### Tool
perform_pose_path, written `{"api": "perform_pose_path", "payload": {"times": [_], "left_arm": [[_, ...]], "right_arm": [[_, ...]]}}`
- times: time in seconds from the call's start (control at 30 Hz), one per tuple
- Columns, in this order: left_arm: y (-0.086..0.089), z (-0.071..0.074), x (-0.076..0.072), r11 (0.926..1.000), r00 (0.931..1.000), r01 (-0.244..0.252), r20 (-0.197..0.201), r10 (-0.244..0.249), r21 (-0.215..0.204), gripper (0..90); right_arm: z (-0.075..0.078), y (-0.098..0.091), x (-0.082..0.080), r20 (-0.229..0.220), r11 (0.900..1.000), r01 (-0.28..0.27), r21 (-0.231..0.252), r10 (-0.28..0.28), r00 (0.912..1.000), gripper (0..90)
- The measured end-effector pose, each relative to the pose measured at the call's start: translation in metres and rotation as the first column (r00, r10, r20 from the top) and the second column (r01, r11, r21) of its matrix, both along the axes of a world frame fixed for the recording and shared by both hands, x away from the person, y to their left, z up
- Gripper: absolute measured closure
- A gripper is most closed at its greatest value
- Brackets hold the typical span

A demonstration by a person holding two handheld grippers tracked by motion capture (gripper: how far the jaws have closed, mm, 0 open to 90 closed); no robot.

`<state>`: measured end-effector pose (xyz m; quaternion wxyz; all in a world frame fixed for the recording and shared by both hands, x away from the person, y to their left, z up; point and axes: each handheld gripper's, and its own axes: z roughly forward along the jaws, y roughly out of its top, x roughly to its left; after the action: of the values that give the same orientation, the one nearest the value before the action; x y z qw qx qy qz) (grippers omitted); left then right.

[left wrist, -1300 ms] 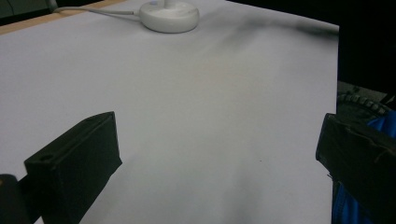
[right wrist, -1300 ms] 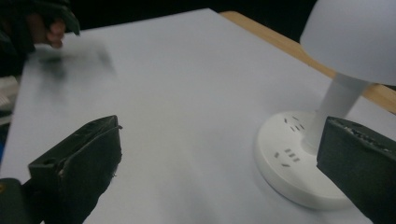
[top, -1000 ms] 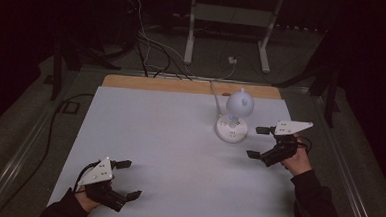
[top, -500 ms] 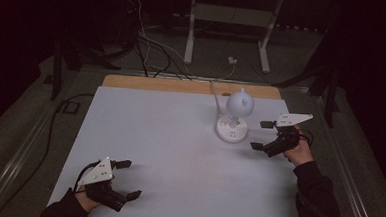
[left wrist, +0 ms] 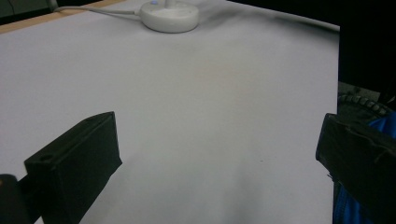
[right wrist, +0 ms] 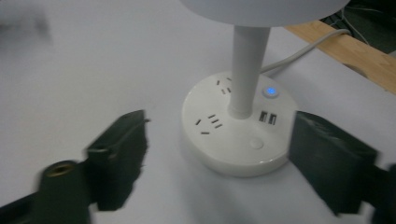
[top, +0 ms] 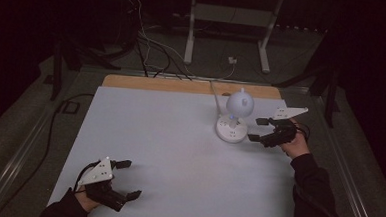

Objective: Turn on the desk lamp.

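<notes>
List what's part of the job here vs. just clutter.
In the job:
- white desk lamp with round socket base
- right gripper, jaws apart and just closing toward the base, not pressing it

Lying about:
- left gripper, open over bare white table
- lamp cord
- floor cables
- metal stand behind

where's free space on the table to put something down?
Most of the white tabletop is bare: the whole left and middle, from the wooden strip at the back to the left gripper at the front edge. Crowded only at right rear: lamp base, its cord, right gripper beside it.
</notes>
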<state>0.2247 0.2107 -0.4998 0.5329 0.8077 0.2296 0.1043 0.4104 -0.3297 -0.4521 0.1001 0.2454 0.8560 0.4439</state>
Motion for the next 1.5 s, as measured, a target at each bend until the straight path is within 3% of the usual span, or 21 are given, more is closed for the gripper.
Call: {"api": "perform_pose_path", "payload": {"times": [0.1, 0.13, 0.17, 0.2, 0.43, 0.47, 0.5, 0.57, 0.67, 0.93, 1.5], "left_arm": [[0.0, 0.0, 0.0, 1.0, 1.0, -0.002, 0.0, 0.002, 0.0, 0.3], [0.0, 0.0, 0.0, 1.0, 1.0, -0.002, 0.001, 0.002, 0.0, 0.3], [0.0, 0.0, 0.0, 1.0, 1.0, -0.002, 0.0, 0.002, 0.0, 0.3], [0.0, 0.0, 0.0, 1.0, 1.0, -0.002, -0.001, 0.002, -0.001, 0.3], [0.0, 0.0, 0.0, 1.0, 1.0, -0.005, -0.003, 0.005, 0.006, 0.3], [0.0, 0.0, 0.0, 1.0, 1.0, -0.005, -0.003, 0.005, 0.006, 0.3], [0.0, 0.0, 0.0, 1.0, 1.0, -0.005, -0.003, 0.005, 0.005, 0.3], [0.0, 0.0, 0.0, 1.0, 1.0, -0.005, -0.002, 0.005, 0.005, 0.3], [0.0, -0.001, 0.0, 1.0, 1.0, -0.006, -0.003, 0.006, 0.006, 0.3], [0.0, -0.001, 0.0, 1.0, 1.0, -0.004, -0.004, 0.004, 0.007, 0.3], [0.0, -0.001, 0.0, 1.0, 1.0, -0.002, -0.005, 0.002, 0.008, 0.3]], "right_arm": [[-0.001, 0.001, 0.003, 0.012, 1.0, 0.005, 0.006, -0.005, 0.9999, 32.5], [-0.003, 0.002, 0.004, 0.015, 1.0, 0.005, 0.005, -0.006, 0.9999, 39.6], [-0.003, 0.002, 0.004, 0.015, 1.0, 0.005, 0.005, -0.006, 0.9999, 39.6], [-0.005, 0.004, 0.006, 0.015, 0.9994, 0.031, -0.012, -0.031, 0.9994, 49.2], [-0.014, 0.006, 0.013, -0.011, 0.9987, 0.05, 0.002, -0.05, 0.9987, 65.4], [-0.017, 0.006, 0.016, -0.013, 0.9991, 0.042, 0.002, -0.042, 0.999, 72.4], [-0.017, 0.006, 0.016, -0.013, 0.9991, 0.042, 0.002, -0.042, 0.999, 72.4], [-0.021, 0.006, 0.019, 0.0, 0.9992, 0.036, -0.016, -0.036, 0.9994, 82.1], [-0.024, 0.007, 0.022, 0.01, 0.999, 0.045, -0.002, -0.045, 0.9989, 89.7], [-0.034, 0.013, 0.028, -0.001, 0.9967, 0.075, 0.033, -0.075, 0.9972, 90.0], [-0.05, 0.017, 0.035, -0.011, 0.9942, 0.108, -0.007, -0.108, 0.9941, 90.0]]}}
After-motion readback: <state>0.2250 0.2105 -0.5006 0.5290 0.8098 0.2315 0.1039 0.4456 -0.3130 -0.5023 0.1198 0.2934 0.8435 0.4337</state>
